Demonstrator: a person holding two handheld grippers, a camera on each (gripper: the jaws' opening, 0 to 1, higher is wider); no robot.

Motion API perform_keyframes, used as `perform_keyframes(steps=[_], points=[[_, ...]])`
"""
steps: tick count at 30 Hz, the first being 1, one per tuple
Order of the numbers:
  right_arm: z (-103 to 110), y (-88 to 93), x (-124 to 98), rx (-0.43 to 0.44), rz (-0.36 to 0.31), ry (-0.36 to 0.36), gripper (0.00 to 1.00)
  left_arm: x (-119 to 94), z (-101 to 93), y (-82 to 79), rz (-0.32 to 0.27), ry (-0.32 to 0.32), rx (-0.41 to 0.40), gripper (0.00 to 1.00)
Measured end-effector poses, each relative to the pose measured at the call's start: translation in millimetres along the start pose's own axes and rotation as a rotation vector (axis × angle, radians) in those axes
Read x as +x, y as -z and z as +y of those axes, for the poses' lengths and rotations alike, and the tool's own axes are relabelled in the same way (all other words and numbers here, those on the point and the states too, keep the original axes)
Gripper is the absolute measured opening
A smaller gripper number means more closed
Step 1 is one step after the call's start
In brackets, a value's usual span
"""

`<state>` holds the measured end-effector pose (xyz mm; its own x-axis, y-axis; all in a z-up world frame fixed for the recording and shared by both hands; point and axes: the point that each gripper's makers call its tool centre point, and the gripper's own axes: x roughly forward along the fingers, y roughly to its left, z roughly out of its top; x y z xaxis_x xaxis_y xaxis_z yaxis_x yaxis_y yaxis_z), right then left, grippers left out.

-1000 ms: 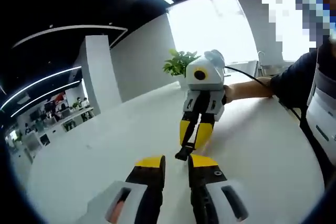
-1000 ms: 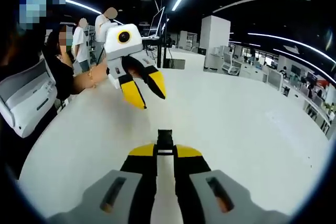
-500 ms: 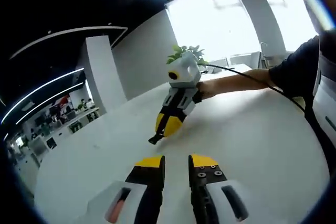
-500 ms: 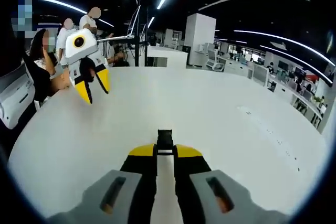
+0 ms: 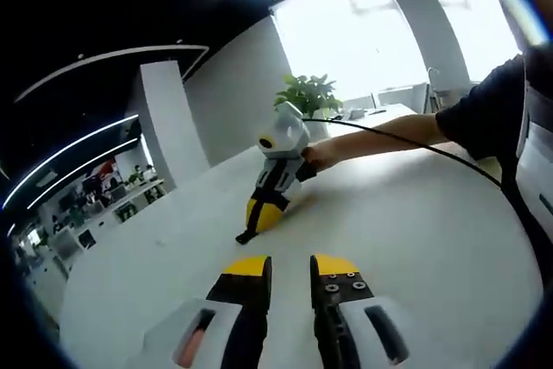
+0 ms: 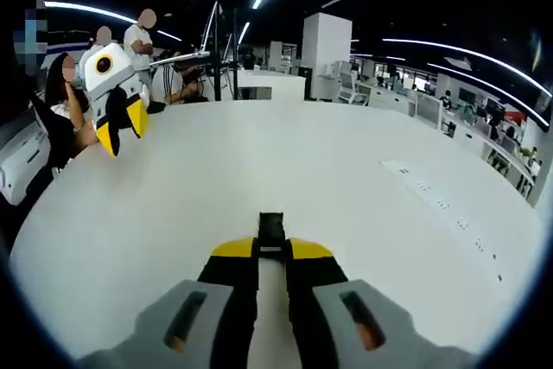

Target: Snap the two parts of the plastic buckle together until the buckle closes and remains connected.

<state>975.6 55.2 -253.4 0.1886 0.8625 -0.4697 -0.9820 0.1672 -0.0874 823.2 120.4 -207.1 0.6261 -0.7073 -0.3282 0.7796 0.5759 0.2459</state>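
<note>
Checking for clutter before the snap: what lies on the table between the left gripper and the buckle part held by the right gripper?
Nothing: in the left gripper view, bare white table separates the left gripper from the buckle part.

Buckle part (image 6: pixel 271 232) between right gripper (image 6: pixel 271 250) jaws, sticking out ahead of tips, over table (image 6: pixel 346 187). Left gripper (image 6: pixel 120 123) far off at table's left edge, before seated person (image 6: pixel 62 97) — two people standing behind. In left gripper view: left gripper (image 5: pixel 290 267) low over table (image 5: pixel 415 231), right gripper (image 5: pixel 263 213) ahead, buckle part (image 5: pixel 246 234) at its tip touching table. Potted plant (image 5: pixel 308 94) behind — at table's far edge.
</note>
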Motion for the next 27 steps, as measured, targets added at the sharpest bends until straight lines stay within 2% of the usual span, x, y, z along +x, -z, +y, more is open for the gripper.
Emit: perform_keyframes(steps=[27], points=[[0,-2.1,-9,0.036,-0.031,0.028,0.12,-1,1.6,1.1,0.012,-0.016,0.018,0.17]])
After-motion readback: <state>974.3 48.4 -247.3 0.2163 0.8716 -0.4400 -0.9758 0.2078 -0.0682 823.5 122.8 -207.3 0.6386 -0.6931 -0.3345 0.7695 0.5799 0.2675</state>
